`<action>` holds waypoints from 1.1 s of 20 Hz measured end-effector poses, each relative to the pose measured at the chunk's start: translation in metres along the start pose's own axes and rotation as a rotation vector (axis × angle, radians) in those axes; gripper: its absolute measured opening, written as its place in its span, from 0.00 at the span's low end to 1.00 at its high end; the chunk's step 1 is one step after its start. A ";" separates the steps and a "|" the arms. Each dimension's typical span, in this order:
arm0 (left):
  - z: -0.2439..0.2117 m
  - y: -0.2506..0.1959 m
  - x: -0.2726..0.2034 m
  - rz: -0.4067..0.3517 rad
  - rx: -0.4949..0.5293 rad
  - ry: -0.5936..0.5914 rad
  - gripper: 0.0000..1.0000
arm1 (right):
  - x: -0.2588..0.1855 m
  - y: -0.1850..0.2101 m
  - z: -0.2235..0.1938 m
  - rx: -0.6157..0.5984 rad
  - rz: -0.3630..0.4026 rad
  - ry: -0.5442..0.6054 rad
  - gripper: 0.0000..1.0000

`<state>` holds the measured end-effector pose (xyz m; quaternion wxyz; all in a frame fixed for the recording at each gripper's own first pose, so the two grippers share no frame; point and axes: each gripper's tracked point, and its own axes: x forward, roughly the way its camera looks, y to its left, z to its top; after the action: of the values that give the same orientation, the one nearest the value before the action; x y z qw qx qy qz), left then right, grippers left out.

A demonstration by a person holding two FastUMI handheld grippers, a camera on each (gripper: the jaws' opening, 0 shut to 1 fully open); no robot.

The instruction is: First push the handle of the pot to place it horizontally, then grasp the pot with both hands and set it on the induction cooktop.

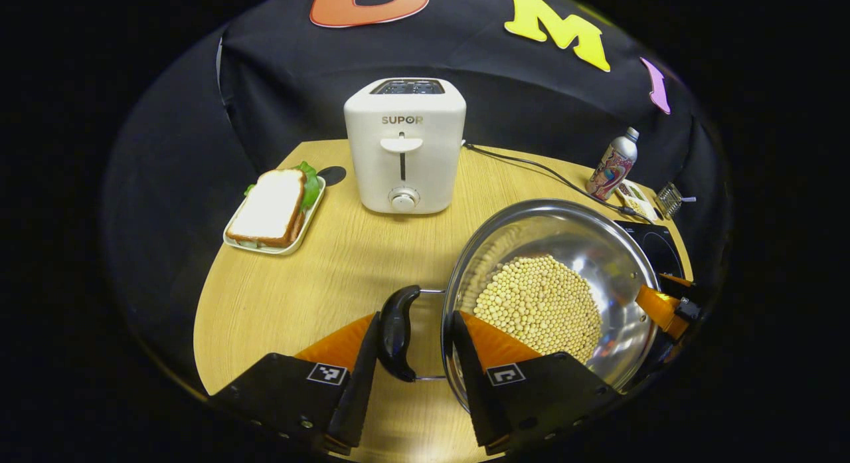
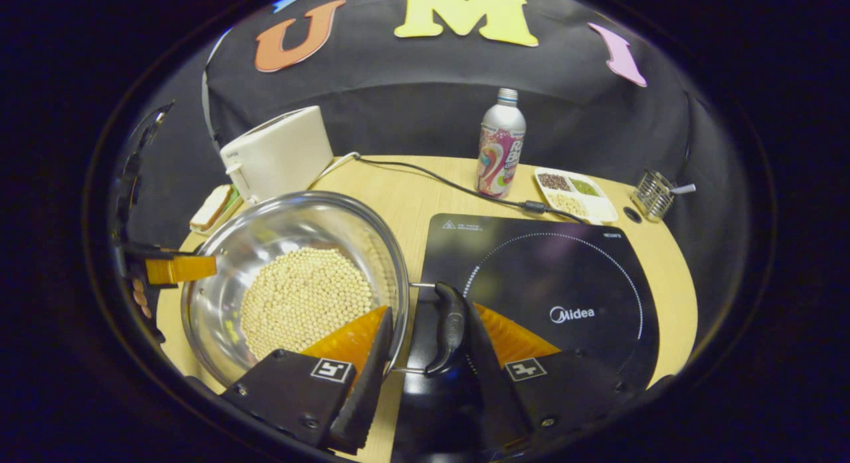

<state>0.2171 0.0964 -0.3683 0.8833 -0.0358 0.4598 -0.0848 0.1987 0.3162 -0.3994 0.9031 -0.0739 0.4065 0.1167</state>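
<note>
A steel pot (image 1: 601,250) (image 2: 279,217) holding pale beans rests at the left edge of the black induction cooktop (image 2: 571,270) (image 1: 654,247). Its two black handles point sideways. My left gripper (image 1: 417,315) stands open around the left handle (image 1: 397,333). That handle lies against one finger, and a gap separates it from the finger by the pot wall. My right gripper (image 2: 428,308) is open around the right handle (image 2: 450,327), which touches the outer finger and hangs over the cooktop's edge. Across the pot, each view shows the other gripper (image 1: 661,309) (image 2: 178,268). I cannot tell whether the pot is off the table.
On the round wooden table (image 1: 319,277), a white toaster (image 1: 405,147) stands at the back, its cord (image 2: 431,177) running across. A sandwich on a tray (image 1: 273,210) lies left. A bottle (image 2: 501,144), a snack tray (image 2: 574,194) and a wire holder (image 2: 654,194) stand behind the cooktop.
</note>
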 end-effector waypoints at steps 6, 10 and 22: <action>-0.002 -0.001 -0.003 0.009 0.009 0.006 0.65 | 0.001 0.000 0.004 -0.014 0.025 -0.026 0.57; -0.006 -0.001 -0.018 0.011 -0.002 -0.002 0.65 | -0.012 0.000 0.006 -0.007 0.040 -0.024 0.55; 0.042 -0.038 -0.114 0.043 0.023 -0.127 0.44 | -0.097 -0.025 0.058 0.018 0.100 -0.067 0.55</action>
<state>0.1822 0.0794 -0.2468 0.9126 -0.0209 0.4025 -0.0685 0.1844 0.2906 -0.2876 0.9099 -0.0415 0.3801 0.1606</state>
